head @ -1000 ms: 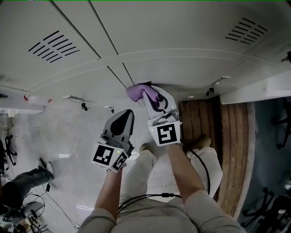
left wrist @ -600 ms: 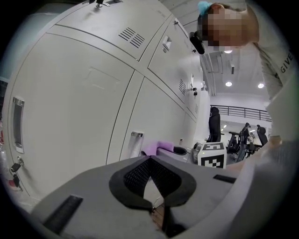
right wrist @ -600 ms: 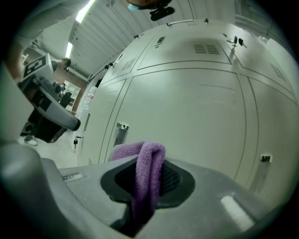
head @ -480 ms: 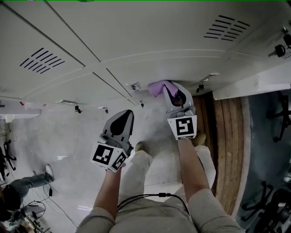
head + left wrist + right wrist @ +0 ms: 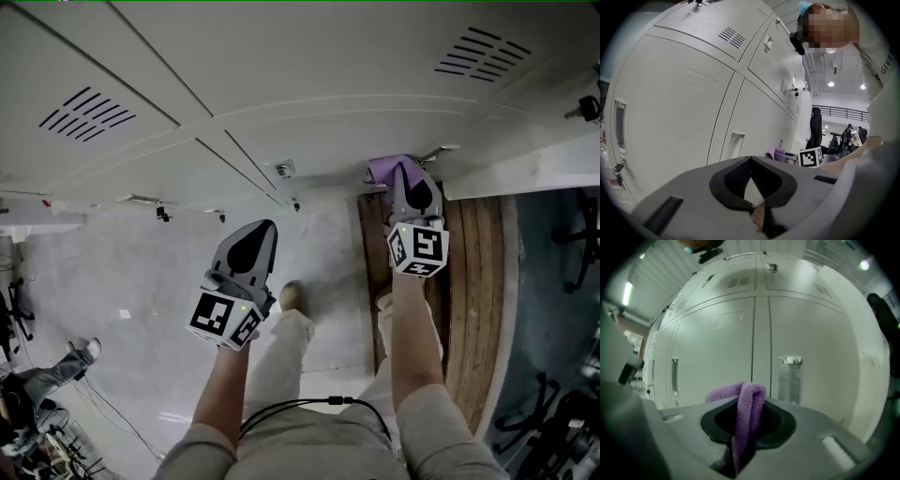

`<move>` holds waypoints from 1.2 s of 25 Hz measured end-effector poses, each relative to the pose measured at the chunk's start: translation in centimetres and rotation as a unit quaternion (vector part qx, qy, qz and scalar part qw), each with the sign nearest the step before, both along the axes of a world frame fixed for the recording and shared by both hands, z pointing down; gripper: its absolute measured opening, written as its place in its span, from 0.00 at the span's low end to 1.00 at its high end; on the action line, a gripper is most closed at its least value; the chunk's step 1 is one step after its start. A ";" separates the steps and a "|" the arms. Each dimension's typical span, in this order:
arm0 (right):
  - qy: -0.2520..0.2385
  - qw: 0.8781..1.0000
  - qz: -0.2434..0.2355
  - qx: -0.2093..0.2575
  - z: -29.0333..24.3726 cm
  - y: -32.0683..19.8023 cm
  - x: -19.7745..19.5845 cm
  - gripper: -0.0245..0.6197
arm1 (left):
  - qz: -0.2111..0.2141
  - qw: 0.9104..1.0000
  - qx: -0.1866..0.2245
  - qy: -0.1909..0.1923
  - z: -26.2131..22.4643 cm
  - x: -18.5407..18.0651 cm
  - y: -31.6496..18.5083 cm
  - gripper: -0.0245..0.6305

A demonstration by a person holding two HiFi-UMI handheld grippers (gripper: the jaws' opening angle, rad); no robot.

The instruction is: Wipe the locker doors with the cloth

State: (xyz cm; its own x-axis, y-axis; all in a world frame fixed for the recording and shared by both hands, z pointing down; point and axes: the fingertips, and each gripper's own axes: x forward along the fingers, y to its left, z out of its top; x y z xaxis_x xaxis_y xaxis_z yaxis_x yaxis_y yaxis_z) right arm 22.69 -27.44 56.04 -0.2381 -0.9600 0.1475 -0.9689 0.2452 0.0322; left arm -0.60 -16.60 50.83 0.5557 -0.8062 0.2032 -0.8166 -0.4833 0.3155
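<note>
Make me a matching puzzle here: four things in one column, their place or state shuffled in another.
1 purple towelling cloth
2 left hand-held gripper
3 right hand-held gripper
4 brown wood-plank floor strip

A jaws shut, empty
B below the right forearm
C pinched between jaws
D clamped on the cloth

Pairs: 1-C, 2-A, 3-D, 4-B

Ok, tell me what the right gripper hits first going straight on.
The locker door ahead, by the seam between two doors. The purple cloth in the right gripper sticks out past the jaws, so it meets the door first; it may already touch.
</note>
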 end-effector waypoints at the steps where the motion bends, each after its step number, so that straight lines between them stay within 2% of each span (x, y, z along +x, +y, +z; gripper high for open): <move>1: -0.030 0.999 0.017 -0.003 0.4 0.2 0.3 0.14 | -0.002 1.000 -0.001 0.000 0.2 -0.2 0.1 0.04; 3: -0.073 0.997 0.026 -0.004 1.1 0.9 -0.6 0.13 | -0.009 1.000 -0.005 0.001 0.7 -0.7 0.4 0.04; 4: -0.083 0.996 0.013 -0.004 1.6 1.4 -1.9 0.13 | -0.011 1.000 -0.006 0.001 0.9 -1.0 0.6 0.04; 7: -0.089 0.994 -0.055 -0.014 3.4 3.1 -8.2 0.13 | -0.015 1.000 -0.007 -0.001 1.4 -1.6 1.0 0.04; 11: -0.107 0.985 -0.134 -0.035 6.2 4.9 -16.7 0.13 | -0.029 1.000 -0.006 -0.003 2.2 -2.8 1.8 0.04; 13: -0.109 0.981 -0.153 -0.038 7.3 4.9 -19.7 0.13 | -0.036 0.999 -0.005 -0.007 2.7 -3.6 2.0 0.04; 16: -0.110 0.981 -0.156 -0.045 9.0 4.4 -22.2 0.13 | -0.048 0.999 -0.010 -0.017 3.8 -5.0 2.5 0.04; 19: -0.109 0.982 -0.144 -0.052 10.4 3.5 -22.6 0.13 | -0.053 0.998 -0.014 -0.023 4.9 -5.7 2.7 0.04; 23: -0.092 0.985 -0.141 -0.037 10.3 2.6 -21.2 0.13 | -0.054 0.998 -0.018 -0.017 5.7 -5.2 2.5 0.04; 30: -0.078 0.991 -0.103 -0.028 9.7 1.9 -14.9 0.14 | -0.029 0.999 -0.013 -0.008 4.9 -2.2 1.8 0.04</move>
State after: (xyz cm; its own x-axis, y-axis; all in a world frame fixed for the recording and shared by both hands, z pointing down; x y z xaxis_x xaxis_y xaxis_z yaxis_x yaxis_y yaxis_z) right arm 7.75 -25.56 65.78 -0.4523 -0.8800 0.1452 -0.8902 0.4353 -0.1344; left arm -2.75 -14.76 55.72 0.5041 -0.8318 0.2324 -0.8482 -0.4262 0.3145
